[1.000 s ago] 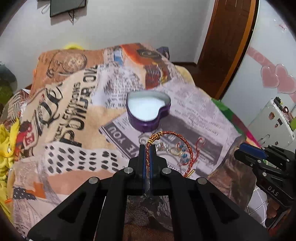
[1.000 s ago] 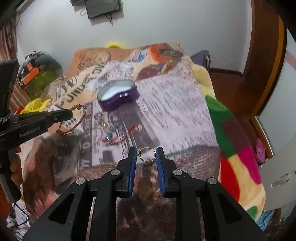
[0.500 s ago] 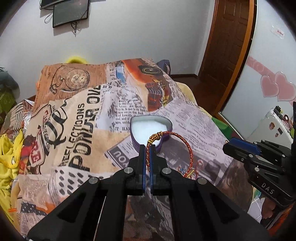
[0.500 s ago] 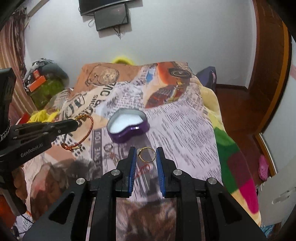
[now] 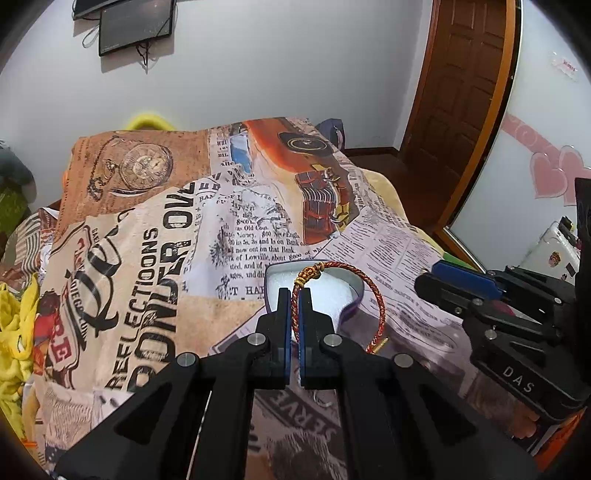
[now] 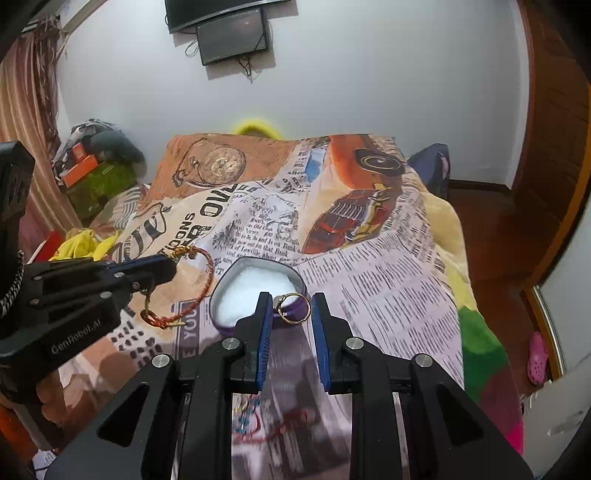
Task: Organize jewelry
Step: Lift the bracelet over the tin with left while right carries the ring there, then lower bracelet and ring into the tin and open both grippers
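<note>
While a bed draped in a newspaper-print blanket (image 5: 155, 258) fills both views, two handheld black grippers hang above its near end. Seen from its own camera, the left gripper (image 5: 294, 295) has its blue-lined jaws pressed together on a red and gold braided bracelet (image 5: 373, 291), whose loop stands out to the right of the fingers, over the rim of a purple heart-shaped tin (image 5: 352, 291) with a white lining. That tin sits open on the blanket, nearer the bed's foot than the pillow end. From the other camera, the right gripper (image 6: 290, 306) has its jaws narrowly parted and clamped on a small gold ring (image 6: 293, 308), held flat between the pads just over the tin's near rim. More jewelry (image 6: 255, 417), blurred, lies on the blanket below the right gripper. A dark screen (image 6: 232, 35) hangs on the white wall beyond.
</note>
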A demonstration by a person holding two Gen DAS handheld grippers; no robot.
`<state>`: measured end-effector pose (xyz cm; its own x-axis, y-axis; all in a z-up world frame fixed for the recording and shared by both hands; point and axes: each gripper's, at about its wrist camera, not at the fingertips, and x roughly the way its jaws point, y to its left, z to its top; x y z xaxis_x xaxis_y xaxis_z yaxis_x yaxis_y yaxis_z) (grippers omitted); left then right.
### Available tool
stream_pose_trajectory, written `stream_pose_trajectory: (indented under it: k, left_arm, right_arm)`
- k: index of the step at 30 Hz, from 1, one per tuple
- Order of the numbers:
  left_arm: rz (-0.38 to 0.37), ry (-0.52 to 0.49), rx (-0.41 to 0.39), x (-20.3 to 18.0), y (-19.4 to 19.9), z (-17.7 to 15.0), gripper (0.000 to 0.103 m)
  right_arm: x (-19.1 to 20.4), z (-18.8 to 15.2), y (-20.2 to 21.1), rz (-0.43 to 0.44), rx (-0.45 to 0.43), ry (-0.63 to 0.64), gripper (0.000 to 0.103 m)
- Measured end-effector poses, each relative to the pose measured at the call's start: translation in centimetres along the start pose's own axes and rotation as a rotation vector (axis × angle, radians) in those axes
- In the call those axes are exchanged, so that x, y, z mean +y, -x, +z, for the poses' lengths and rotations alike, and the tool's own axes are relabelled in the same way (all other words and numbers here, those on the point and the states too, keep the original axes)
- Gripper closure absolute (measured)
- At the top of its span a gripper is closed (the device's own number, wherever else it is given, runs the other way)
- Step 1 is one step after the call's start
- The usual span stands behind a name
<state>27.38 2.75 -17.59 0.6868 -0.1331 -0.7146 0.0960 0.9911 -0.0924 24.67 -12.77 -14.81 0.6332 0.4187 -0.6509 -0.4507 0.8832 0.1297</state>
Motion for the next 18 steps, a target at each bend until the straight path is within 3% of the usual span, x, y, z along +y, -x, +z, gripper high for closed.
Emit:
stream_pose_trajectory:
  k: [18]
  left_arm:
    - [-0.015, -0.012, 0.114, 1.1, -6.9, 0.5, 0.102]
  right_arm:
    - [-0.1, 1.4, -5.3, 0.074, 0.096, 0.06, 0.084]
